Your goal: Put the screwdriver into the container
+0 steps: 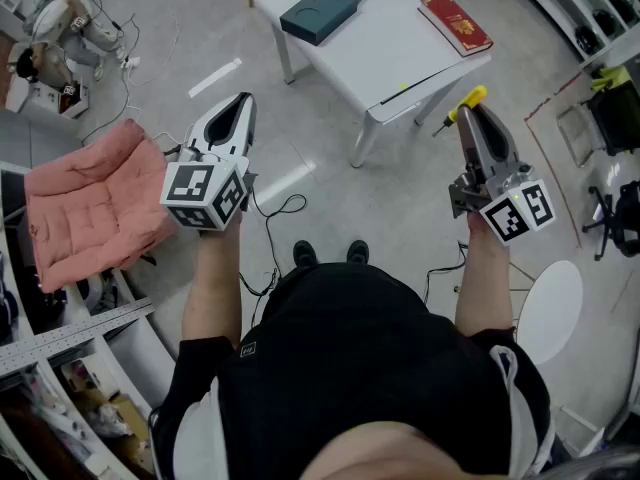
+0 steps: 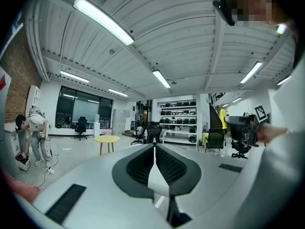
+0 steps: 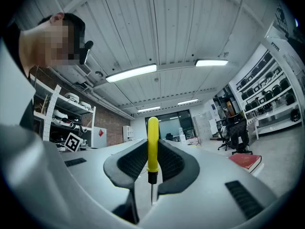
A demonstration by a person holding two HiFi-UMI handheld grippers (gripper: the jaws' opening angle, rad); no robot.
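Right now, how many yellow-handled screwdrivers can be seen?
1. The yellow-handled screwdriver is clamped in the right gripper, near the white table. Others may be hidden.

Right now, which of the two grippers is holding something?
The right gripper, its fingers clamped on the yellow-handled screwdriver; the left gripper is shut with nothing between.

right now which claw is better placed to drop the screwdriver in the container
Right. The right claw is shut on the screwdriver; the left claw is shut and empty.
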